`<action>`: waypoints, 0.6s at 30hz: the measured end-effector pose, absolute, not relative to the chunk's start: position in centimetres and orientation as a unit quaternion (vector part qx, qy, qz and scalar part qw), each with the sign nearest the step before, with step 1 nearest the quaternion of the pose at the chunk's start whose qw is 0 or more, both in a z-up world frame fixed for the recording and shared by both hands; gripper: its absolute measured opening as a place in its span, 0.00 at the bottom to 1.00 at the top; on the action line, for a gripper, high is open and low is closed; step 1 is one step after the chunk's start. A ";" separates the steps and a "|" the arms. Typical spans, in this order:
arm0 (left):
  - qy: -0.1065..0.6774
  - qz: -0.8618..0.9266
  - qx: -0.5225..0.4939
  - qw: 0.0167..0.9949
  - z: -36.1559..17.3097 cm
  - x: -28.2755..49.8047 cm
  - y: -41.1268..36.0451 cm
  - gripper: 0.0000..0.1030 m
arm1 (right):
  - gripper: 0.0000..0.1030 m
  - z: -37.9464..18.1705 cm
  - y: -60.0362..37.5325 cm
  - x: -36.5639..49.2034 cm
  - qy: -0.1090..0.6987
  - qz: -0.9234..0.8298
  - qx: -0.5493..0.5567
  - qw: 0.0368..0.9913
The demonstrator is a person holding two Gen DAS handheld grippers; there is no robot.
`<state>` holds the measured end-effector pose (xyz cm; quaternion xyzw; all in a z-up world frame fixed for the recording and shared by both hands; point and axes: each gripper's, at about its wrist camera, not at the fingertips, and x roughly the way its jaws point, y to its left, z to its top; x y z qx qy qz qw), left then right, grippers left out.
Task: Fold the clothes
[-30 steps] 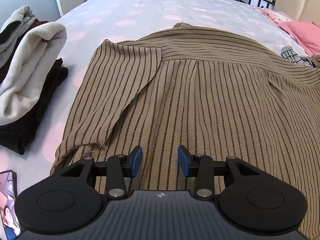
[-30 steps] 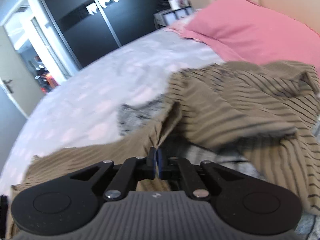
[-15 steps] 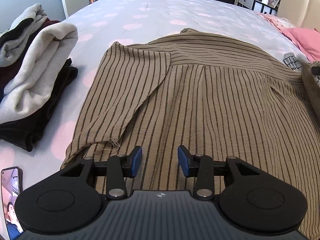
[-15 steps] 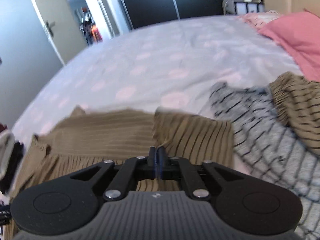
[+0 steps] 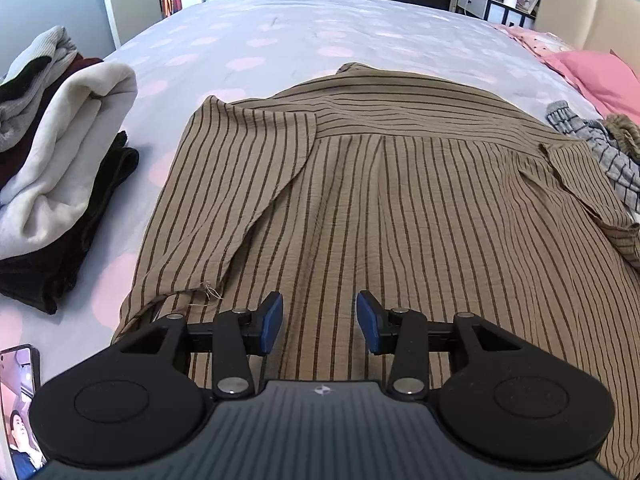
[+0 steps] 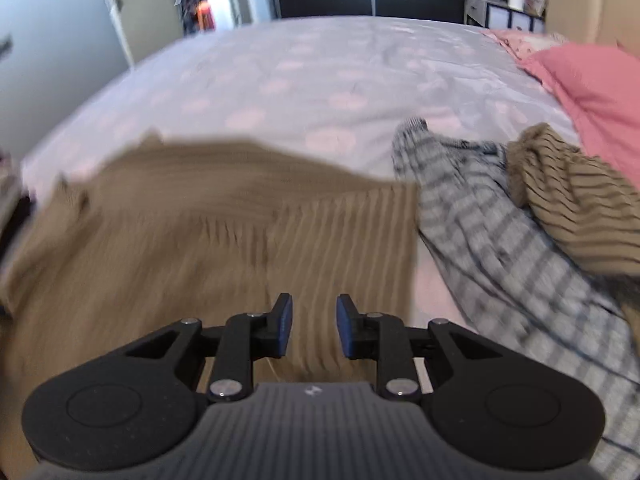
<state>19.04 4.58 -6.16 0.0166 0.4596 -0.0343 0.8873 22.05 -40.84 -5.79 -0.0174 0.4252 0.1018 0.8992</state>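
Two hand-held grippers in view, both with blue-padded jaws spread apart and nothing between them. Left hand-held gripper (image 5: 319,322) hovers over the lower middle of a tan shirt with thin dark vertical stripes (image 5: 400,208), which lies spread flat on the bed with the pale grey, pink-dotted cover (image 5: 304,36). Shirt's left sleeve (image 5: 248,168) is folded inward across the body; a loose thread shows at its cuff. The right sleeve (image 5: 580,196) is also turned in over the body, near the shirt's right edge. Right hand-held gripper (image 6: 313,330) is released above the right-hand part of the same shirt (image 6: 200,240); this view is motion-blurred, so stripe detail is smeared. Just right of the shirt lies a crumpled grey-and-white checked garment (image 6: 500,240), with a bunched tan striped garment (image 6: 572,208) resting on top of it. A pink pillow (image 6: 592,84) sits beyond these, near the head of the bed. In the left wrist view, a stack of folded clothes, cream fleece over dark fabric (image 5: 64,168), sits left of the shirt, apart from it. A smartphone with a lit screen (image 5: 20,408) lies at the lower left edge.
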 end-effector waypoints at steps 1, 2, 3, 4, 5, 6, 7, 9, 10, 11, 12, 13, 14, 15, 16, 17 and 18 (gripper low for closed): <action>0.460 -0.035 0.020 0.887 -6.2 18.9 4.5 0.38 | 0.27 -6.2 -40.8 21.1 0.429 0.103 -0.041 0.897; 0.461 -0.036 0.024 0.886 -6.3 18.8 4.4 0.38 | 0.28 -6.7 -40.6 20.1 0.432 0.107 -0.063 0.893; 0.463 -0.035 0.028 0.885 -6.5 18.7 4.3 0.38 | 0.32 -7.2 -40.4 19.3 0.437 0.112 -0.078 0.889; 0.466 -0.034 0.032 0.884 -6.7 18.6 4.3 0.38 | 0.35 -7.7 -40.2 18.6 0.443 0.117 -0.090 0.884; 0.468 -0.033 0.036 0.883 -6.8 18.5 4.2 0.38 | 0.42 -8.3 -39.8 18.0 0.448 0.122 -0.103 0.880; 0.469 -0.032 0.043 0.881 -7.0 18.4 4.1 0.38 | 0.45 -9.0 -39.4 17.5 0.454 0.127 -0.118 0.874; 0.472 -0.031 0.050 0.880 -7.2 18.3 4.1 0.38 | 0.44 -9.6 -38.9 17.0 0.459 0.130 -0.136 0.869; 0.479 -0.030 0.060 0.875 -7.6 18.2 4.1 0.38 | 0.41 -11.3 -37.7 16.2 0.464 0.114 -0.206 0.854; 0.482 -0.029 0.061 0.873 -7.8 18.1 4.2 0.38 | 0.37 -12.0 -37.3 15.8 0.463 0.107 -0.240 0.847; 0.486 -0.026 0.061 0.872 -8.1 18.0 4.4 0.38 | 0.29 -12.4 -37.2 15.3 0.457 0.102 -0.264 0.844; 0.489 -0.022 0.062 0.870 -8.2 17.9 4.5 0.38 | 0.13 -12.7 -37.1 14.9 0.450 0.096 -0.287 0.840; 0.491 -0.019 0.065 0.868 -8.4 17.7 4.6 0.38 | 0.01 -13.0 -37.0 14.5 0.443 0.091 -0.311 0.836; 0.492 -0.016 0.067 0.868 -8.4 17.6 4.7 0.38 | 0.02 -13.1 -37.0 14.1 0.434 0.086 -0.338 0.830; 0.493 -0.015 0.068 0.867 -8.5 17.5 4.8 0.38 | 0.02 -13.1 -37.0 13.6 0.425 0.082 -0.365 0.825; 0.494 -0.015 0.066 0.867 -8.5 17.4 4.9 0.38 | 0.02 -13.2 -37.0 13.2 0.417 0.077 -0.388 0.818; 0.493 -0.014 0.065 0.867 -8.5 17.3 4.9 0.38 | 0.02 -13.2 -37.0 12.9 0.414 0.077 -0.401 0.813; 0.493 -0.014 0.064 0.867 -8.5 17.2 4.9 0.38 | 0.02 -13.2 -37.0 12.6 0.408 0.084 -0.414 0.810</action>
